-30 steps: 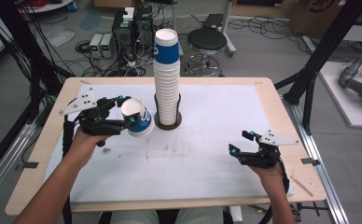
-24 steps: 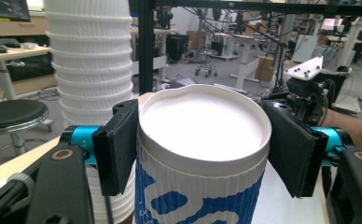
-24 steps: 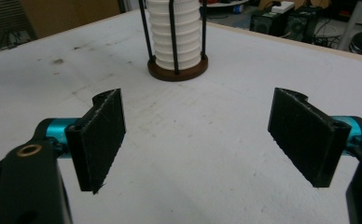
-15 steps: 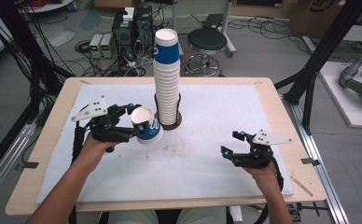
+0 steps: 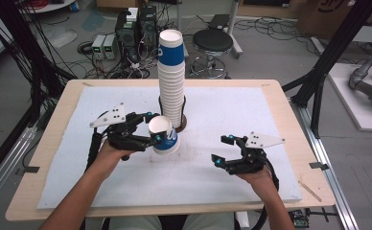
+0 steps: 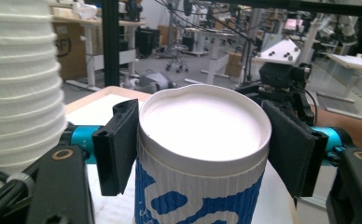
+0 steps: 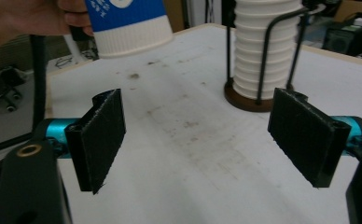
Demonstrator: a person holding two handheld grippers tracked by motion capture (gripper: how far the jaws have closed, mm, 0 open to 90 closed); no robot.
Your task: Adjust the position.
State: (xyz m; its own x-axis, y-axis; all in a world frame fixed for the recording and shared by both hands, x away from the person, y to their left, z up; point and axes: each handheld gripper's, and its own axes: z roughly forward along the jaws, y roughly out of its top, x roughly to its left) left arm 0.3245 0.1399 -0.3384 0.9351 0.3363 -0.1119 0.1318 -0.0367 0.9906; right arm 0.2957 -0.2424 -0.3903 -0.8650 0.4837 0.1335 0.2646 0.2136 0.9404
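A blue and white paper cup [image 5: 167,141] stands upright a little above the white mat, with my left gripper [image 5: 154,127] shut on it just below the rim. In the left gripper view both pads press the cup [image 6: 202,126] from either side, and its inside is empty. The cup hangs just in front and to the left of a tall stack of cups [image 5: 172,81] in a wire holder. My right gripper [image 5: 221,150] stands open over the mat at the right, nothing between its pads [image 7: 100,140]. From there the held cup [image 7: 128,23] shows at the upper left.
The stack's round dark base [image 7: 244,100] and wire uprights stand at mid-table. A white mat [image 5: 251,187] covers the wooden table [image 5: 54,139]. Black frame posts, cables and a stool stand behind the table.
My left gripper has carried the cup rightward and lower, closer to the stack's foot. My right gripper has shifted left toward the middle of the mat.
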